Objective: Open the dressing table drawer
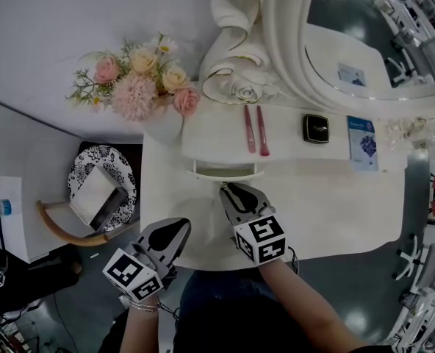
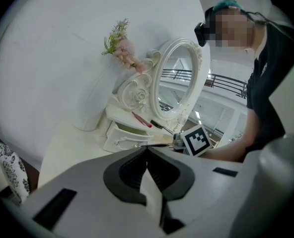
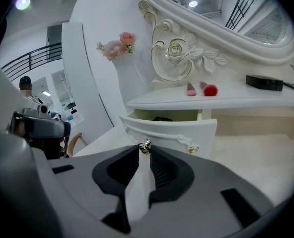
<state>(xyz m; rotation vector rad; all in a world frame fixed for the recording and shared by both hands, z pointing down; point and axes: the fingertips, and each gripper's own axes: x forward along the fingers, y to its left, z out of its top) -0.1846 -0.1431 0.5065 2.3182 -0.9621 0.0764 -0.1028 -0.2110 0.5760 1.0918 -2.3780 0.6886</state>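
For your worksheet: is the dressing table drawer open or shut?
Partly open: the drawer stands forward of the shelf, inside showing; right hand-held gripper grips its knob.

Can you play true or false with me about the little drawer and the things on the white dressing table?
1. The small white drawer is pulled partly open. True.
2. The right gripper is clamped on the drawer's little shiny metal knob. True.
3. The left gripper holds a pink flower. False: its jaws are together with nothing between them.
4. The two slim red sticks lie inside the drawer. False: they lie on the white shelf above it.
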